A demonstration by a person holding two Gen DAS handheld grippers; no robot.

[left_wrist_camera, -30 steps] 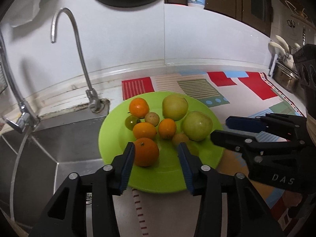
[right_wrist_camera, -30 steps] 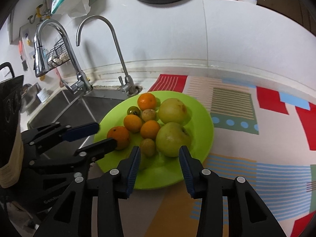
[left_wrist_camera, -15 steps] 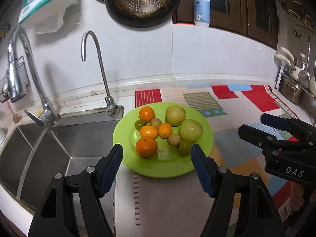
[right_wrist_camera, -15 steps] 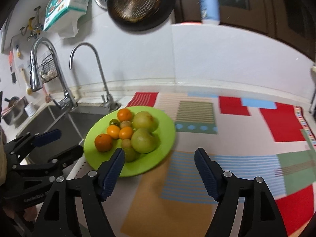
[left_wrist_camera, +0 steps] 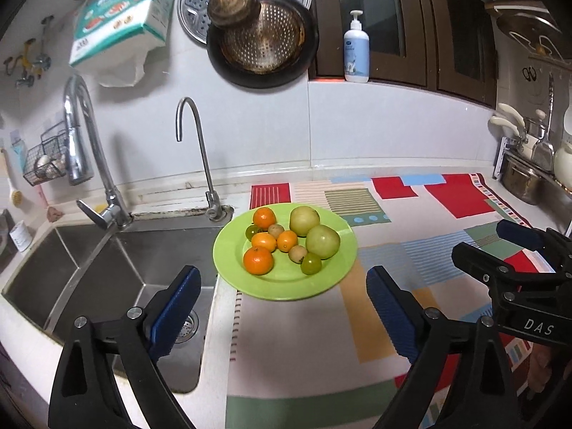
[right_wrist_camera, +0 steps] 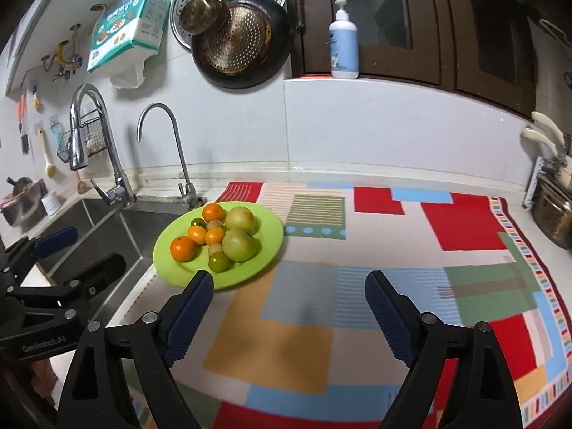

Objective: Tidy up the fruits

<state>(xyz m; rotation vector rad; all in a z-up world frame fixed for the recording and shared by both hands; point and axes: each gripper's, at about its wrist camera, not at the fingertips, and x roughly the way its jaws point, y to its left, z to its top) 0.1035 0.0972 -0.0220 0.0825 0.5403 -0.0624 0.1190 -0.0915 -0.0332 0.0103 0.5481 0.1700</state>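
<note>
A lime green plate [left_wrist_camera: 228, 254] [right_wrist_camera: 266, 250] sits on the counter beside the sink, partly over its edge. It holds several oranges [left_wrist_camera: 258, 259] [right_wrist_camera: 182, 248], two large green fruits [left_wrist_camera: 322, 241] [right_wrist_camera: 239, 245], small green tomatoes [left_wrist_camera: 310, 263] and small brownish fruits. My left gripper [left_wrist_camera: 284, 309] is open and empty, pulled back in front of the plate. My right gripper [right_wrist_camera: 289, 304] is open and empty, above the mat to the plate's right. Each gripper also shows in the other's view: the right one [left_wrist_camera: 500, 250], the left one [right_wrist_camera: 82, 250].
A steel sink [left_wrist_camera: 107, 271] with two taps [left_wrist_camera: 200, 157] lies to the left. A patterned mat [right_wrist_camera: 393, 268] covers the counter. Pans [left_wrist_camera: 261, 35] and a soap bottle [left_wrist_camera: 356, 53] are on the wall behind. Pots stand at the far right [right_wrist_camera: 554, 214].
Both grippers have pulled back and up from the plate and opened wider. The fruits on the plate have not moved.
</note>
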